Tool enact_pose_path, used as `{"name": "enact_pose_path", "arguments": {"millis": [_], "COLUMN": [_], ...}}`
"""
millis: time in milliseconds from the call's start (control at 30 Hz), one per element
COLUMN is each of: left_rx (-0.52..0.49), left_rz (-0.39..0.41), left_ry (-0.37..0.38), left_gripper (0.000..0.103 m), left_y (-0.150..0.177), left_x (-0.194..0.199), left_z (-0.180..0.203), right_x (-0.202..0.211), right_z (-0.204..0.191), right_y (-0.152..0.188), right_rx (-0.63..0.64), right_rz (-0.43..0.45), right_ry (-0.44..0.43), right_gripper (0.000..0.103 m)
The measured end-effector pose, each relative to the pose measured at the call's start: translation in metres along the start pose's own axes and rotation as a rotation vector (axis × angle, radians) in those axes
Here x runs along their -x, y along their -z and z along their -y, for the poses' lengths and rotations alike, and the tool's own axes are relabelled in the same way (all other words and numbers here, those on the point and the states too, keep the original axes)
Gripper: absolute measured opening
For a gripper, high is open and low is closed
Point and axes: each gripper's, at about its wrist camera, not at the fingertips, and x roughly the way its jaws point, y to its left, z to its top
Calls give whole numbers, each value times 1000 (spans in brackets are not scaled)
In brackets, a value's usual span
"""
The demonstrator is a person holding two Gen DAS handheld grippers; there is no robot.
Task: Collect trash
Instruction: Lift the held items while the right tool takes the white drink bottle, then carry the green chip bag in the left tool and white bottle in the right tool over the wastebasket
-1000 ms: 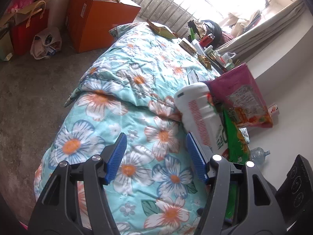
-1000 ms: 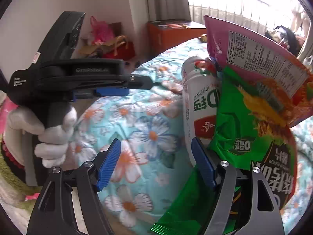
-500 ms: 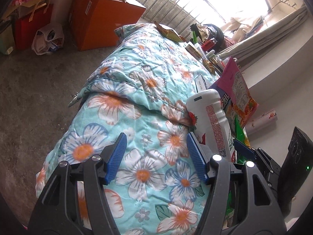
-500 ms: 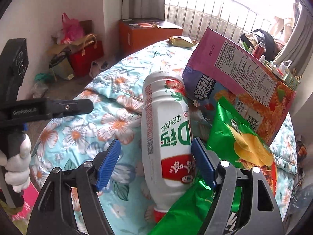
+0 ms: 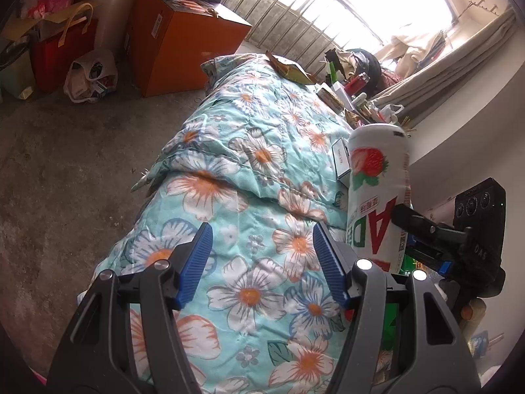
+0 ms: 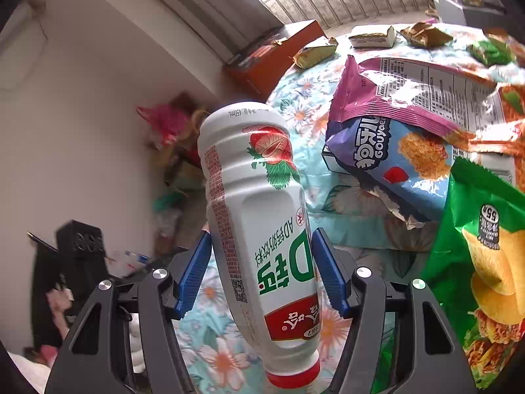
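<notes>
A white drink bottle (image 6: 259, 229) with a strawberry print and a red cap stands cap-down between my right gripper's (image 6: 261, 274) blue pads, which are shut on it. It also shows in the left wrist view (image 5: 377, 193), raised at the right beside the bed. My left gripper (image 5: 261, 267) is open and empty, low over the flowered quilt (image 5: 249, 177). A pink and blue snack bag (image 6: 410, 124) and a green chip bag (image 6: 485, 262) lie on the quilt right of the bottle.
Small gold wrappers (image 6: 315, 51) and a green one (image 6: 492, 51) lie farther along the quilt. An orange box (image 5: 183, 32), a red bag (image 5: 62, 49) and a white plastic bag (image 5: 92, 75) stand on the grey floor at left. Clutter crowds the windowsill (image 5: 354, 82).
My right gripper has closed on the white bottle and lifted it off the quilt, turning its view left. The snack bags now lie apart from it. My left gripper stayed open and barely moved.
</notes>
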Motion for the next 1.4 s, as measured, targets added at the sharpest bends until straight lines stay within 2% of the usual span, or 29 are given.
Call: {"name": "enact_pose_path", "arguments": {"millis": [133, 300, 467, 600, 733, 833, 933, 1067, 1133, 1400], "left_rx": [-36, -89, -150, -188, -215, -212, -205, -169, -150, -133], "left_rz": [-2, -28, -87, -137, -182, -226, -278, -345, -362, -414], "left_ry": [23, 77, 143, 182, 224, 259, 286, 320, 334, 336], "left_gripper": [60, 60, 60, 60, 60, 60, 60, 60, 60, 60], "left_y": [3, 9, 18, 25, 31, 38, 46, 52, 53, 59], "left_x": [3, -4, -23, -42, -57, -69, -83, -100, -104, -119], "left_z": [15, 42, 74, 95, 113, 124, 133, 137, 137, 140], "right_x": [33, 94, 168, 219, 252, 256, 236, 202, 194, 211], "right_z": [16, 40, 65, 86, 118, 146, 172, 198, 202, 162], "right_y": [-4, -1, 22, 55, 86, 103, 107, 108, 107, 94], "right_rx": [-116, -196, -218, -258, -362, -466, -552, -634, -642, -387], "right_rz": [98, 239, 336, 335, 338, 357, 343, 313, 312, 306], "right_ry": [-246, -408, -451, -442, -472, -385, -276, -81, -47, 98], "right_gripper": [61, 60, 59, 59, 59, 59, 59, 60, 60, 76]}}
